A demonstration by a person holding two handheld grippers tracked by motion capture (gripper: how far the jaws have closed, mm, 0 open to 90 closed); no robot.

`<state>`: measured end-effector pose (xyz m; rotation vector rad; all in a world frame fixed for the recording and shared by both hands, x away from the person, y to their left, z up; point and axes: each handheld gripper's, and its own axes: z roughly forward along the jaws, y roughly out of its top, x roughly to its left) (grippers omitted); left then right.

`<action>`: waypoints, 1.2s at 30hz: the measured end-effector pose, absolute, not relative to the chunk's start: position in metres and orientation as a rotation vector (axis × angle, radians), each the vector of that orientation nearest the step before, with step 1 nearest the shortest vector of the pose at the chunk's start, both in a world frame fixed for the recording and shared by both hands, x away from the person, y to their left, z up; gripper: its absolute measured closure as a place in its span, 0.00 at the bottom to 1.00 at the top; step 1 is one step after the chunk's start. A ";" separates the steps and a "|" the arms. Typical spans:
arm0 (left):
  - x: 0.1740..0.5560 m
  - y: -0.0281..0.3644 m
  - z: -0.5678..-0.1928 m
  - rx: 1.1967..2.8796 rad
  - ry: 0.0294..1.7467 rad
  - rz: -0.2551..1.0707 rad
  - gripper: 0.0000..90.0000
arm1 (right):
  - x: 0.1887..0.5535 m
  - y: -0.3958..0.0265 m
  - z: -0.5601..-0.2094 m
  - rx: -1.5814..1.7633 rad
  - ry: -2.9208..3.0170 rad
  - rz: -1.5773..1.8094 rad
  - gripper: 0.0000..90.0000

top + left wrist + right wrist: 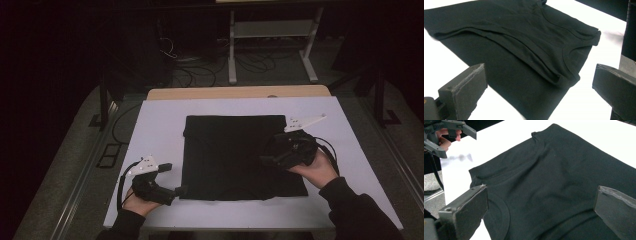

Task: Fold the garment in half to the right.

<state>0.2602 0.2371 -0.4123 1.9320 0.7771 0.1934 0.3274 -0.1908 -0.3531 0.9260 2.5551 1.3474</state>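
Garment: one black T-shirt [235,155], folded into a flat square, lies mid-bench [160,120] between my two hands.
Handling: I judge it light, soft and limp, likely to sag and unfold when lifted; not fragile, not slippery.
Where to grip: an edge or corner, pinching every layer together.
Left gripper [176,178]: jaws wide, empty, at the near left corner.
Right gripper [265,161]: jaws wide, empty, over the shirt's right side.
Count: one shirt, two grippers, one bench.
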 end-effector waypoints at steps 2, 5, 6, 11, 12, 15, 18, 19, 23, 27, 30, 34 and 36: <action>0.259 0.239 -0.413 1.928 0.779 0.199 0.00 | 0.332 -0.185 -0.352 0.918 2.557 1.342 0.00; 0.258 0.241 -0.414 1.934 0.786 0.213 0.00 | 0.339 -0.178 -0.351 0.917 2.562 1.338 0.00; 0.257 0.242 -0.414 1.935 0.790 0.214 0.00 | 0.342 -0.176 -0.351 0.913 2.563 1.337 0.00; 0.255 0.246 -0.417 1.943 0.795 0.229 0.00 | 0.355 -0.168 -0.349 0.908 2.571 1.330 0.00; 0.255 0.247 -0.417 1.951 0.795 0.232 0.00 | 0.358 -0.166 -0.348 0.910 2.572 1.324 0.00; 0.254 0.248 -0.419 1.962 0.798 0.234 0.00 | 0.366 -0.162 -0.348 0.914 2.579 1.316 0.00; 0.254 0.249 -0.420 1.975 0.798 0.235 0.00 | 0.372 -0.159 -0.347 0.913 2.579 1.310 0.00; 0.254 0.249 -0.421 1.982 0.801 0.235 0.00 | 0.375 -0.157 -0.347 0.913 2.582 1.308 0.00; 0.254 0.248 -0.423 2.008 0.789 0.235 0.00 | 0.384 -0.150 -0.344 0.906 2.586 1.304 0.00; 0.256 0.246 -0.426 2.039 0.787 0.224 0.00 | 0.395 -0.142 -0.343 0.903 2.586 1.298 0.00; 0.256 0.244 -0.428 2.058 0.781 0.221 0.00 | 0.400 -0.138 -0.343 0.906 2.589 1.293 0.00; 0.257 0.241 -0.430 2.084 0.774 0.208 0.00 | 0.410 -0.128 -0.343 0.906 2.598 1.285 0.00; 0.257 0.239 -0.432 2.100 0.769 0.202 0.00 | 0.414 -0.124 -0.342 0.896 2.602 1.277 0.00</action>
